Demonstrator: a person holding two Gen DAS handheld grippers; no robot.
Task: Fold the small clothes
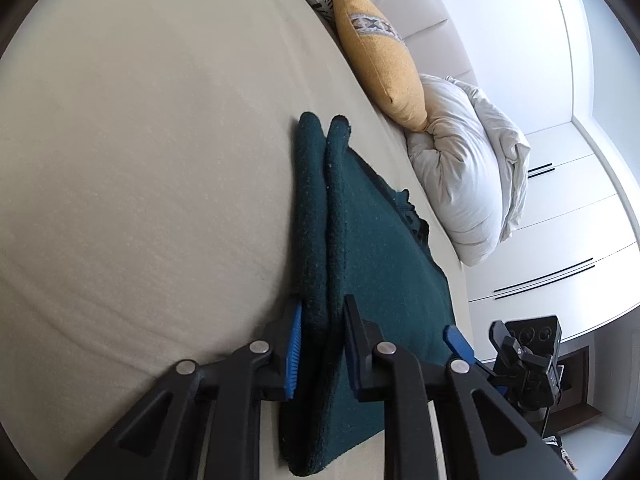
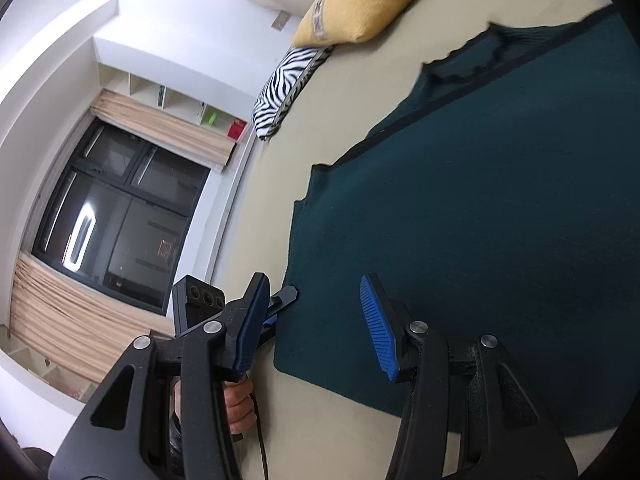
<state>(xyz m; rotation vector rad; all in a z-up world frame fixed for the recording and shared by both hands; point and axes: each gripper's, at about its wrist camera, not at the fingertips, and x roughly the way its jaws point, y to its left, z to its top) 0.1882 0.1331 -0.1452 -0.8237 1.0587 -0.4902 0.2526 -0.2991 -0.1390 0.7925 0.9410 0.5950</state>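
We judge the step in hand to be seizing an edge for a fold. On the beige bed (image 1: 140, 160), the left gripper (image 1: 320, 344) has its jaws nearly closed on a raised ridge of the dark green knit garment (image 1: 380, 248), thick and fuzzy. Further right, the right gripper (image 2: 316, 324) stands about half open over the garment's flat edge, holding nothing. Next, we expect it must pinch that edge before both lift. A yellow cushion (image 1: 380, 60) lies beyond.

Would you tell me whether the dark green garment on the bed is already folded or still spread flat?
Mostly spread flat: the dark green garment lies open across the bed, only its near edge pinched up.
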